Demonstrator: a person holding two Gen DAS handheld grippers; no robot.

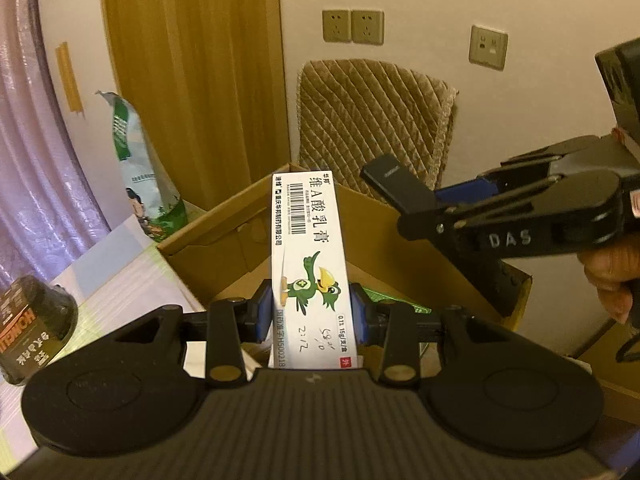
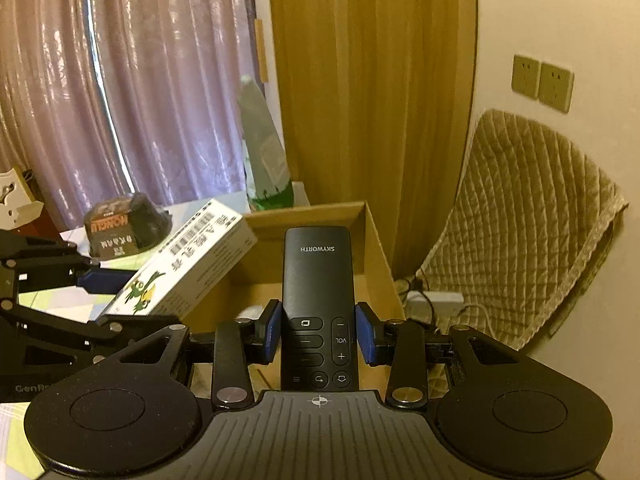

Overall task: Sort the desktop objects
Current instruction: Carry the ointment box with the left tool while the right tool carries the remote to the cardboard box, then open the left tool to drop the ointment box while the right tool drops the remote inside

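My left gripper (image 1: 312,314) is shut on a white medicine box (image 1: 310,264) printed with a green bird, and holds it above an open cardboard box (image 1: 224,224). In the right wrist view the same medicine box (image 2: 184,268) hangs tilted at the left, over the cardboard box (image 2: 376,240). My right gripper (image 2: 318,336) is shut on a black Skyworth remote control (image 2: 318,280), also over the box. From the left wrist view the right gripper (image 1: 424,204) enters from the right with the remote control (image 1: 394,186) sticking out of it. A green item lies inside the box, mostly hidden.
A dark snack tub (image 1: 32,328) (image 2: 124,226) sits on the pale tabletop (image 1: 132,276) at the left. A tall green-and-white bag (image 1: 140,168) (image 2: 266,152) stands behind the box. A quilted chair back (image 1: 372,120) (image 2: 528,216), curtains and wall sockets lie beyond. A hand (image 1: 612,276) grips the right tool.
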